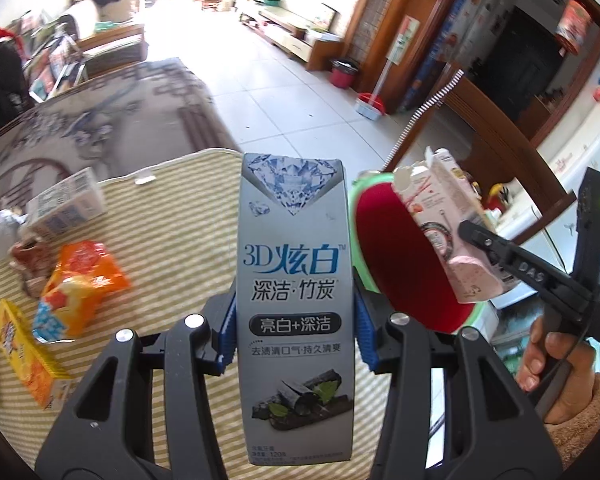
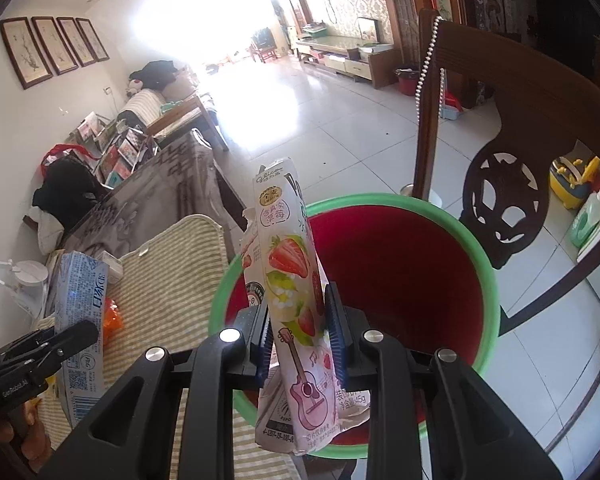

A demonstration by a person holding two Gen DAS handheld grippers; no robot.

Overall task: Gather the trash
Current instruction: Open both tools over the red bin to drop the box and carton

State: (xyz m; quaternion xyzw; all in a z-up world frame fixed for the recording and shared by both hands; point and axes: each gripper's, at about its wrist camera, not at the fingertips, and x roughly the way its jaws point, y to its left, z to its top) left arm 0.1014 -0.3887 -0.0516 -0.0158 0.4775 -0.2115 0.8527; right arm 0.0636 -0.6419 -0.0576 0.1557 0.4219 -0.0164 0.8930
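Grey toothpaste box clamped, left claw

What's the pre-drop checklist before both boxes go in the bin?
1. Left gripper clamped on toothpaste box: ok.
2. Right gripper clamped on strawberry box: ok.
3. Strawberry box over the mouth of the red bin: ok.
4. Toothpaste box over the bin: not ok, it sits over the striped cloth beside the rim.
5. Bin mouth unobstructed: ok.
6. Table trash all collected: not ok, orange bag and yellow box remain.
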